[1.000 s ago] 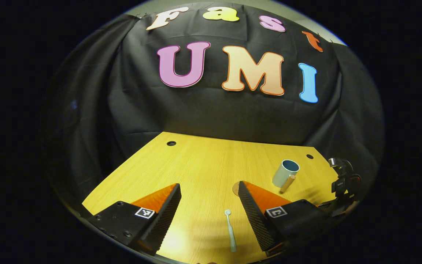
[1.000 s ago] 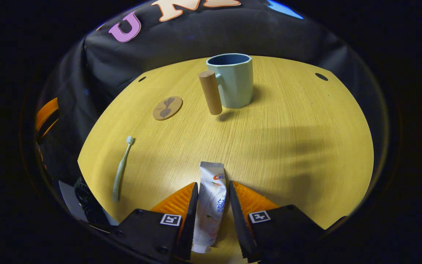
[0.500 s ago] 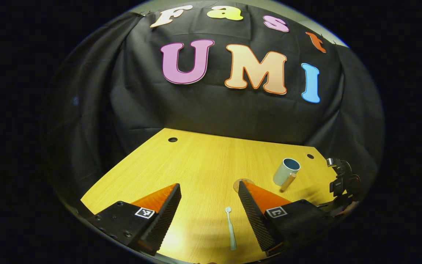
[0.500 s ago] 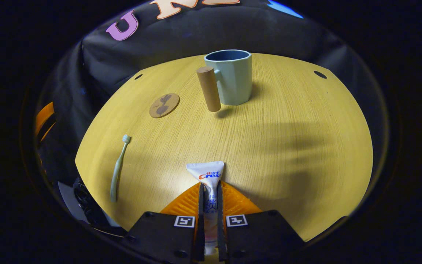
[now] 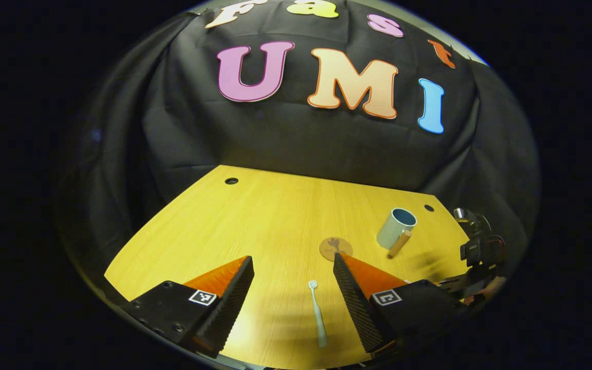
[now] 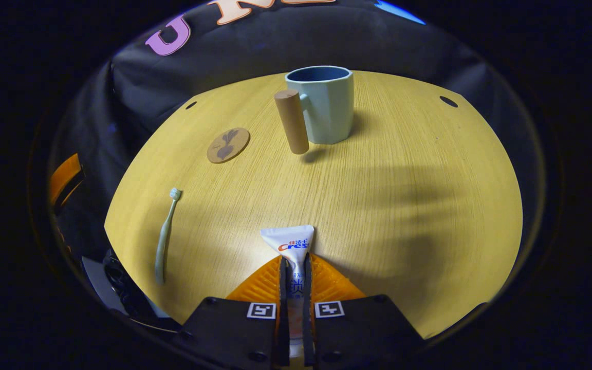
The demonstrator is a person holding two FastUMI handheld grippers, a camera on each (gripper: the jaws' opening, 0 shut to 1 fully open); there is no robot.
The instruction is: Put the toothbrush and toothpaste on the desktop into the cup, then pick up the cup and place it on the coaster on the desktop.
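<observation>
My right gripper (image 6: 294, 267) is shut on the white toothpaste tube (image 6: 291, 241), whose flat end sticks out ahead of the fingers over the near part of the desk. A pale green toothbrush (image 6: 164, 235) lies on the desk to the left. The pale green cup (image 6: 322, 105) with a wooden handle (image 6: 292, 122) stands upright at the far middle. The round coaster (image 6: 228, 145) lies left of it. In the left gripper view, my left gripper (image 5: 291, 272) hangs open above the toothbrush (image 5: 317, 313), with the coaster (image 5: 335, 248) and cup (image 5: 394, 229) beyond; the right gripper (image 5: 473, 257) is at the far right.
The yellow wooden desk (image 6: 404, 195) has cable holes at its far corners (image 6: 448, 101) (image 5: 231, 181). Black cloth walls stand behind the desk. The left gripper's orange finger (image 6: 65, 177) shows at the left edge of the right gripper view.
My right gripper closed on the toothpaste tube and has lifted it slightly. My left gripper rose and pulled back a little, still open over the toothbrush.
</observation>
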